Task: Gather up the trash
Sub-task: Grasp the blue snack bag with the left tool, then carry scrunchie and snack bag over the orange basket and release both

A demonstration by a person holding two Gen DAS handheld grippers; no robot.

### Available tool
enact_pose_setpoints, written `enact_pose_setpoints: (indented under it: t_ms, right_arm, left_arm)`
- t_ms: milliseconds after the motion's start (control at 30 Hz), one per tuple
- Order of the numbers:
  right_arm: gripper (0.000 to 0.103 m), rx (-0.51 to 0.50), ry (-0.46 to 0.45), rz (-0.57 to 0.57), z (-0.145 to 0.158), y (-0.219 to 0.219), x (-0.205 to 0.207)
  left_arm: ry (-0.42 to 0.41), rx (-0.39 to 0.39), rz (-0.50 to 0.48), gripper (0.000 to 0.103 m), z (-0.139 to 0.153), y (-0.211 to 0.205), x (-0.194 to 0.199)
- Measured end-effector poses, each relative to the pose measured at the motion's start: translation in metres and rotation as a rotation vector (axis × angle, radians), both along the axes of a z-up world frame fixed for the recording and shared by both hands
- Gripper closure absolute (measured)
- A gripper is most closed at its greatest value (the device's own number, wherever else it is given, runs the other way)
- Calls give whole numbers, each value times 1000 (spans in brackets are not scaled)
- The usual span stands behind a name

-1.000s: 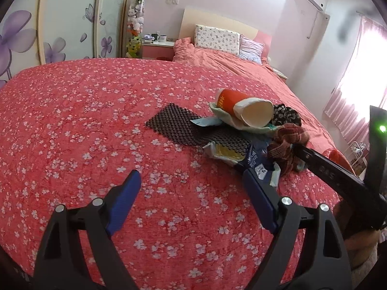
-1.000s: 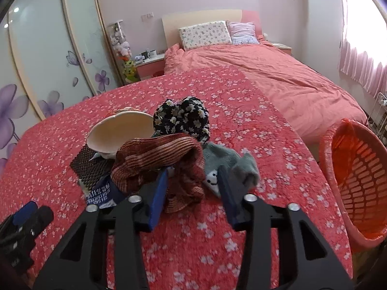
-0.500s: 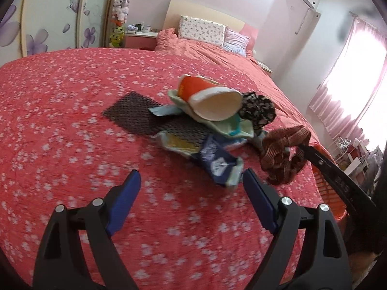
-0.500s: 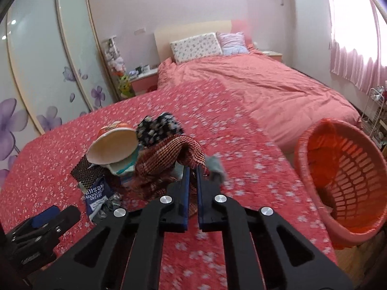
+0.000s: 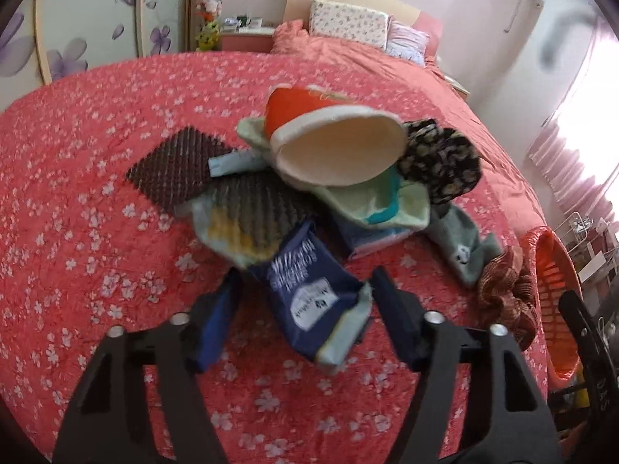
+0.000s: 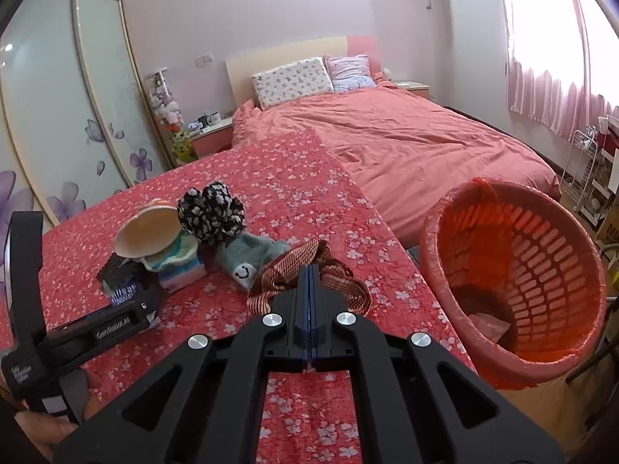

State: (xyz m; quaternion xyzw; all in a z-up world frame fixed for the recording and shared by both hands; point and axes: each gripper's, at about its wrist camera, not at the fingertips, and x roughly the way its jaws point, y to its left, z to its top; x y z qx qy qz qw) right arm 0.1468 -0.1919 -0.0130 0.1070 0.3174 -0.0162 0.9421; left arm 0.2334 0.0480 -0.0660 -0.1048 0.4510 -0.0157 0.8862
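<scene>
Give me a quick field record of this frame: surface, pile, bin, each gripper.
surface: red floral bedspread
pile: paper bowl, dark mesh mat, blue packet, grey sock, black floral cloth
bin: orange basket, beside the bed's edge, some trash inside
left gripper: jaws just closing around blue packet, pads not yet pressing
right gripper: shut on brown striped cloth

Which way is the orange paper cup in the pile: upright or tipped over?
Tipped over. The orange paper cup lies on its side atop the pile, its cream inside facing the left wrist camera.
</scene>
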Motion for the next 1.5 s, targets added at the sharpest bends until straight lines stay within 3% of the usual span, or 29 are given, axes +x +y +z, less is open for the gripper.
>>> enact_pose_setpoints:
  t_ms: [167,200,300,567,600,633,667,767,900,1100,1167,1233,1400,1500]
  right_arm:
    - [102,51,-7,26,-3,-12,-1]
    - [98,55,-5,22,-4,-14,0]
    - [66,49,20,-5,-11,-16,10]
    - [66,22,138,-13,-35,-16,38]
    - [68,15,152,-14,-38,-16,40]
    - [83,2,156,-14,-39,-15,40]
    - [88,-11,160,-16,-40,-16,38]
    - [95,16,135,-38,-35,-27,27]
    - [95,65,88,-77,-24,-46,7]
    - [96,52,66,-51,-19,-41,1]
    - [96,47,63,-44,-19,-37,1]
    - [95,48,63,-43,-19,-36,2]
    - [95,52,62,-45,-18,-37,-2]
    - [95,58,53,-44,-14,-37,-8]
  left_arm:
    - [-19,9,-12,42,-3,16,-12]
    - [-22,12,-14,36,-3,18,-13]
    - [-24,13,-8,31,-3,17,-11]
    - [-24,16,-7,28,-2,5,0]
    - [-24,18,-7,28,-2,4,0]
    - [-25,20,-6,28,-1,3,1]
    - [-25,20,-6,28,-1,3,0]
    - [-24,25,-14,28,-1,5,-1]
    - [-37,7,-28,28,-2,19,-10]
    - [-50,5,-12,29,-3,27,-15]
    - [-49,15,-2,33,-3,24,-13]
    - [-47,41,9,49,-3,22,-12]
    - [-49,41,-6,67,-1,28,-18]
    - [-62,41,-18,69,3,35,-30]
